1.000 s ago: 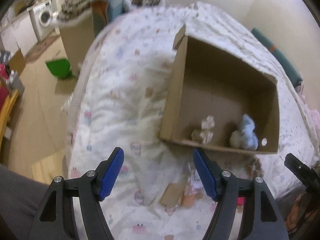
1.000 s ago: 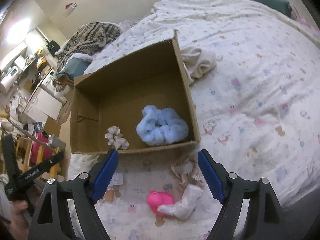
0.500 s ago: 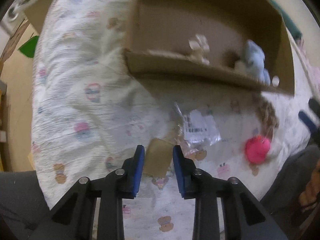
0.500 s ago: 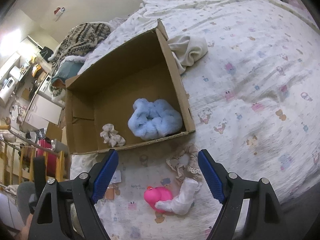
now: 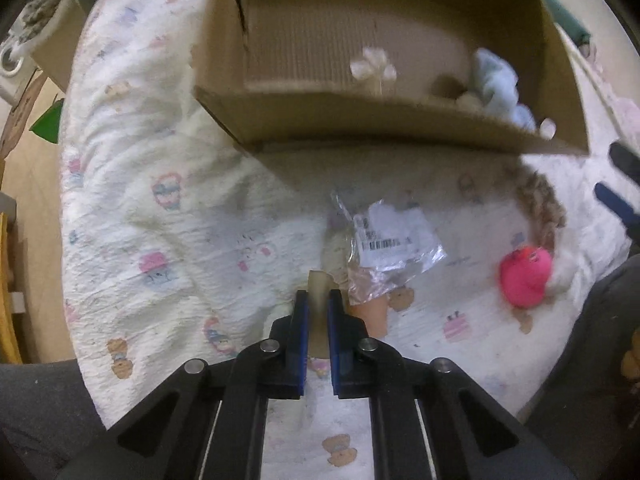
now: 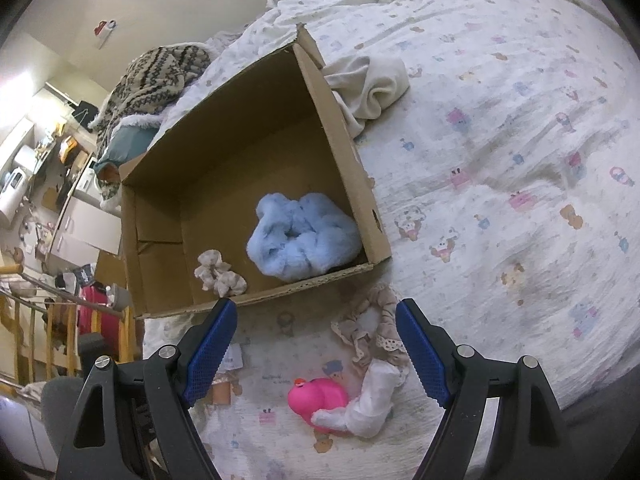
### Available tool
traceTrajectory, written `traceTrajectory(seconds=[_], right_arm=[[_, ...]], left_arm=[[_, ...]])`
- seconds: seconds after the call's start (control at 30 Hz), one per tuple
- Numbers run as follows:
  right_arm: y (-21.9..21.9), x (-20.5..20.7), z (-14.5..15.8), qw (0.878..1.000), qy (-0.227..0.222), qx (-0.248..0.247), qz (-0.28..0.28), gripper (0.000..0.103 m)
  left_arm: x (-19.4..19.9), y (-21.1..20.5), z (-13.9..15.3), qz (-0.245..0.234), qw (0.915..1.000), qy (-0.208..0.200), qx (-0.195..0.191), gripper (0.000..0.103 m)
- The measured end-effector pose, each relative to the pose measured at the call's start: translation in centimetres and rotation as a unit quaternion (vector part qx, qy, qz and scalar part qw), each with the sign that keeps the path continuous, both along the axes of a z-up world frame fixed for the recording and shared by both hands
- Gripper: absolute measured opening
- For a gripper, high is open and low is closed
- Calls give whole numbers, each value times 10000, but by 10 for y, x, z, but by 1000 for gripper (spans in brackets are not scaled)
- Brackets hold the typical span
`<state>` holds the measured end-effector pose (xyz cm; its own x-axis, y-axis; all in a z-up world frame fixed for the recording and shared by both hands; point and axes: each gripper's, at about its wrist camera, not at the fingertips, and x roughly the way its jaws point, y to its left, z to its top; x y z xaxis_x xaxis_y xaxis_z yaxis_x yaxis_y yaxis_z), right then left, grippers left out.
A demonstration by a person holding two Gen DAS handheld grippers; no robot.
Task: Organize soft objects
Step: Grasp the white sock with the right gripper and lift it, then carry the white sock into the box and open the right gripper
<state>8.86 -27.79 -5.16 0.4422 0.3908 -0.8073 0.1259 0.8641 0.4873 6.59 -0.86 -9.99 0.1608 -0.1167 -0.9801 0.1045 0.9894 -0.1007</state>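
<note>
An open cardboard box [image 6: 344, 132] lies on the bed and holds a fluffy blue scrunchie [image 6: 302, 236] and a small beige scrunchie [image 6: 218, 274]. In the left wrist view the box [image 5: 360, 120] is ahead. My left gripper [image 5: 318, 300] is shut on a small tan card piece [image 5: 319, 286] beside a clear plastic packet with a label [image 5: 390, 240]. My right gripper [image 6: 316, 320] is open and empty above a beige lace scrunchie [image 6: 380, 320], a pink toy [image 6: 318, 398] and a white soft item [image 6: 374, 396]. The pink toy [image 5: 526, 276] shows at right in the left wrist view.
A cream cloth [image 6: 372, 88] lies behind the box on the printed bedsheet [image 6: 520, 140]. A patterned blanket [image 6: 160, 72] sits at the bed's far end. Room furniture and clutter [image 6: 48, 200] stand left of the bed, past its edge.
My left gripper has dropped toward the sheet and closed from wide open onto the tan card piece. My right gripper has stayed open and shifted slightly nearer the lace scrunchie and pink toy.
</note>
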Motion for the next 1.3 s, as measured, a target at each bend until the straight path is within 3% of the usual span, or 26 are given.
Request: traceTrajectory(seconds=[0.17, 0.33, 0.57, 0.67, 0.73, 0.8, 0.9, 1.0, 1.13, 1.3], right_arm=[[-3, -5, -1, 10000, 59, 59, -24, 86], [2, -8, -13, 9987, 490, -90, 54, 86], [16, -21, -45, 9886, 1447, -409, 82, 85], [19, -23, -53, 9853, 1638, -471, 72, 72], [21, -23, -54, 9846, 1654, -560, 106, 65], [25, -23, -53, 9839, 1644, -681, 166, 42], [31, -23, -57, 9804, 1731, -891, 301, 26], [34, -27, -48, 9813, 1605, -994, 366, 25], [35, -35, -32, 9853, 1497, -700, 427, 24], [39, -39, 10, 9932, 780, -584, 637, 24]], left_arm=[[-5, 14, 29, 342, 9982, -500, -6, 8], [-5, 32, 49, 827, 9929, -858, 49, 8], [-4, 37, 65, 729, 9904, -1166, -123, 8], [-5, 30, 66, 555, 9913, -1189, -119, 8], [-6, 25, 66, 421, 9920, -1187, -113, 8], [-7, 22, 66, 354, 9920, -1207, -98, 8], [-7, 21, 66, 345, 9921, -1202, -121, 8], [-7, 23, 66, 383, 9921, -1179, -175, 8], [-6, 26, 69, 474, 9914, -1195, -229, 8], [-7, 27, 78, 566, 9884, -1389, -226, 8]])
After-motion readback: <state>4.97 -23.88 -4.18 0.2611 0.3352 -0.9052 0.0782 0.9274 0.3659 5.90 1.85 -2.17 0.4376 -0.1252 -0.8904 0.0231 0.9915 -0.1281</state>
